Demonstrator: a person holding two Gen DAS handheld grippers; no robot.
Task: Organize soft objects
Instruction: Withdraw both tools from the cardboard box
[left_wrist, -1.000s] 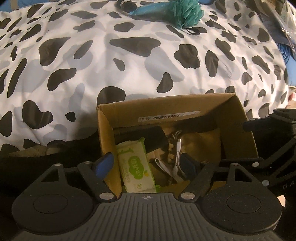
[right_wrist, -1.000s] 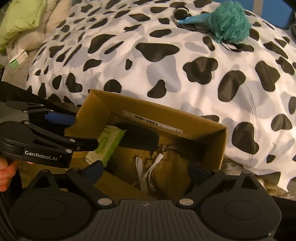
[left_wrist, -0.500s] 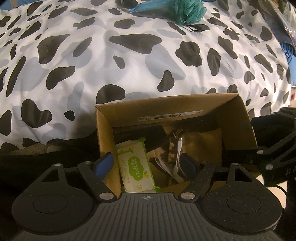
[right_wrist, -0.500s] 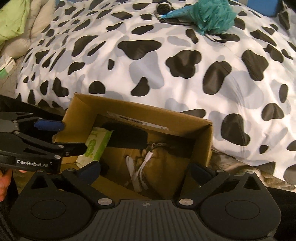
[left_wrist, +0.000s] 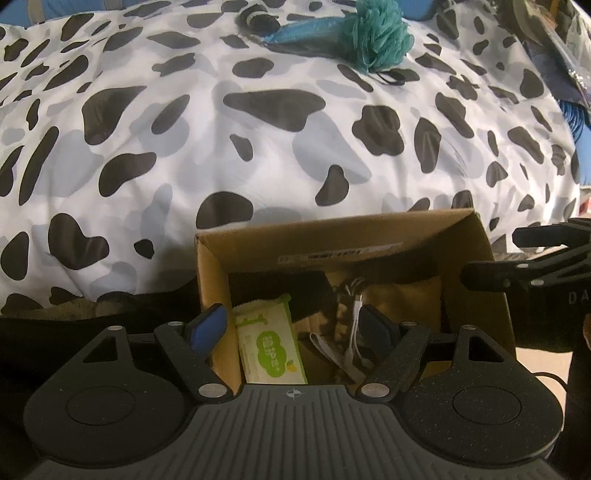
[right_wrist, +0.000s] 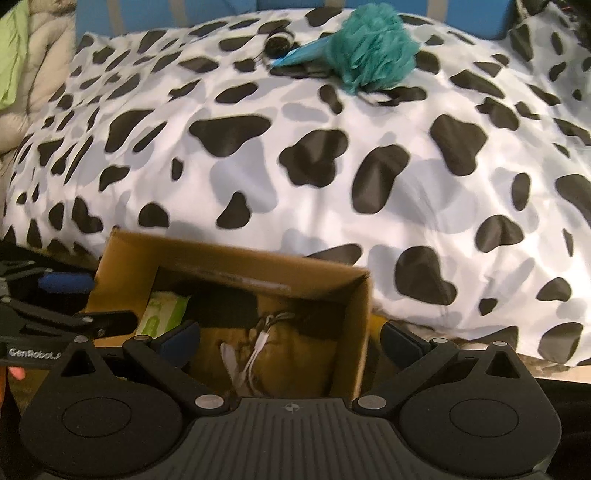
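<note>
Cardboard box (left_wrist: 476, 251) sat open right below both of your grippers, pushed up against the edge of the cow-print duvet (left_wrist: 184, 147). You held the left gripper (left_wrist: 293, 328) over the box's near left side with its fingers spread wide and nothing between them; the left blue pad (left_wrist: 207, 326) hung outside the box's left wall while the other finger was over the inside. You held the right gripper (right_wrist: 290, 338) over the box's right side, its fingers also spread apart and empty, one finger above the box interior and the other outside the right wall.

Inside the box, a green-and-white wipes pack (left_wrist: 269, 347) lay against the left wall, a white cable (left_wrist: 354, 325) curled on tan fabric (left_wrist: 406, 306) in the middle, and a dark item (left_wrist: 280, 288) rested along the far wall; what it was could not be made out. A printed label strip (left_wrist: 340, 254) ran along the inner far wall.

Your soft target, the teal pouf (right_wrist: 373, 55), lay at the far side of the duvet, well apart from the box and from both grippers. A teal-blue wrapper (right_wrist: 303, 53) touched its left side, and a small dark round object (right_wrist: 277, 42) sat just beside that. In the right wrist view, a pale green pillow (right_wrist: 13, 55) showed at the far left edge.
</note>
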